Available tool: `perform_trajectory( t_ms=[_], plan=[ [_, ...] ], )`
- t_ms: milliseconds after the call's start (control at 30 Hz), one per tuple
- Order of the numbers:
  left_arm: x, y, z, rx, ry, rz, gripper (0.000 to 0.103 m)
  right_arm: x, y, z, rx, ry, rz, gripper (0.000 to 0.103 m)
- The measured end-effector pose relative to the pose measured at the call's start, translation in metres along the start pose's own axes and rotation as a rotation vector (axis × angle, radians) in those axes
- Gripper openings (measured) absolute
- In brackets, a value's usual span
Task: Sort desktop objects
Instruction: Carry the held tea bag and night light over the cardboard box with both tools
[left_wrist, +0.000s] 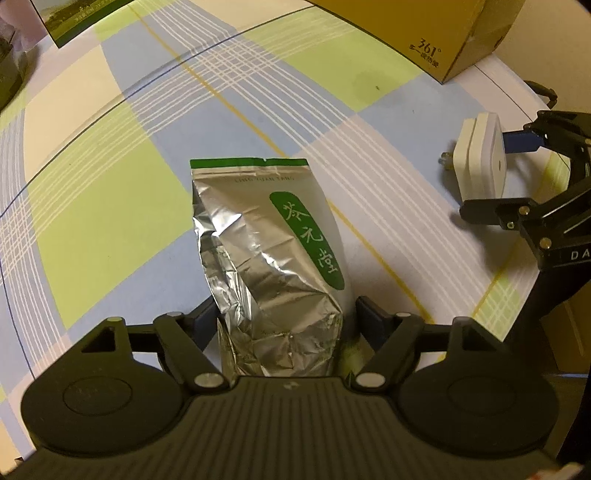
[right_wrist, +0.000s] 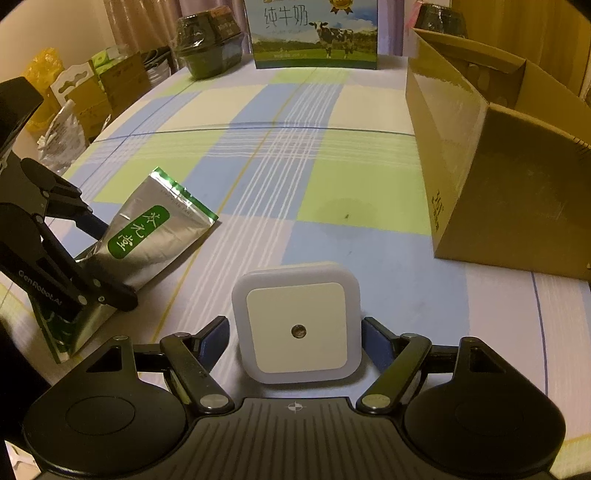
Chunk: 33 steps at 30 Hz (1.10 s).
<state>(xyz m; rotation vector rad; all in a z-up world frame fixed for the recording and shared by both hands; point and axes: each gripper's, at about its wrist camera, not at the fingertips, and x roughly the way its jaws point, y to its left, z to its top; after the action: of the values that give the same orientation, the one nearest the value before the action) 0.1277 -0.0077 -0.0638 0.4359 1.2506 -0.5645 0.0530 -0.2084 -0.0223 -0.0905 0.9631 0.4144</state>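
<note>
Here, left tool (left_wrist: 286, 314) straddling foil pouch (left_wrist: 273, 266), right tool (right_wrist: 295, 334) around night light (right_wrist: 297, 325)

- Middle of the checked tablecloth (right_wrist: 295, 155): bare from the near items up to the far edge; wide lane for a gripper.
- Right side: open cardboard box (right_wrist: 498, 177) stands tall, its wall closing off that side; open top reachable from above.
- Far edge: milk carton (right_wrist: 314, 33) upright at centre, dark plastic tubs (right_wrist: 208, 44) to its left; both block passage there.
- Near left: foil tea pouch (right_wrist: 155, 229) lies flat, with the left gripper (left_wrist: 286, 314) astride its lower end.
- Near centre: white plug-in night light (right_wrist: 297, 325) sits between the fingers of the right gripper (right_wrist: 295, 339).
- Strip of bare cloth between pouch and light.
- Beyond the left table edge: boxes and bags (right_wrist: 74, 99) crowd the side.
</note>
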Motion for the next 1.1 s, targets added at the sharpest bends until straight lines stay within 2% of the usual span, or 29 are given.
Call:
perform_trajectory(
  t_ms=[100, 233, 367, 433, 533, 933, 1100],
  plan=[
    [0.0001, 0.0002, 0.0013, 0.013, 0.011, 0.002, 0.072, -0.0012, 0.0010, -0.0007, -0.010, -0.007, -0.001, 0.075],
    [-0.0048, 0.0008, 0.0010, 0.027, 0.011, -0.014, 0.055, -0.0009, 0.0008, -0.0017, -0.011, -0.009, 0.001, 0.075],
    [-0.0068, -0.0027, 0.0015, 0.058, 0.015, -0.014, 0.051, -0.0006, 0.0005, -0.0024, -0.013, -0.010, 0.005, 0.075],
    [-0.0068, -0.0037, 0.0016, 0.070, 0.016, -0.013, 0.050, -0.0017, -0.0001, -0.0023, -0.011, -0.020, 0.001, 0.074],
    [-0.0062, -0.0030, 0.0000, 0.070, 0.011, -0.018, 0.051, -0.0020, -0.0009, -0.0022, -0.013, -0.023, -0.003, 0.063],
    [-0.0015, -0.0052, -0.0008, 0.078, 0.013, -0.003, 0.066, -0.0024, 0.0041, -0.0029, -0.037, -0.026, -0.011, 0.063],
    [-0.0032, -0.0027, -0.0012, 0.067, 0.007, -0.008, 0.066, -0.0023, 0.0041, -0.0030, -0.036, -0.026, -0.011, 0.063]
  ],
)
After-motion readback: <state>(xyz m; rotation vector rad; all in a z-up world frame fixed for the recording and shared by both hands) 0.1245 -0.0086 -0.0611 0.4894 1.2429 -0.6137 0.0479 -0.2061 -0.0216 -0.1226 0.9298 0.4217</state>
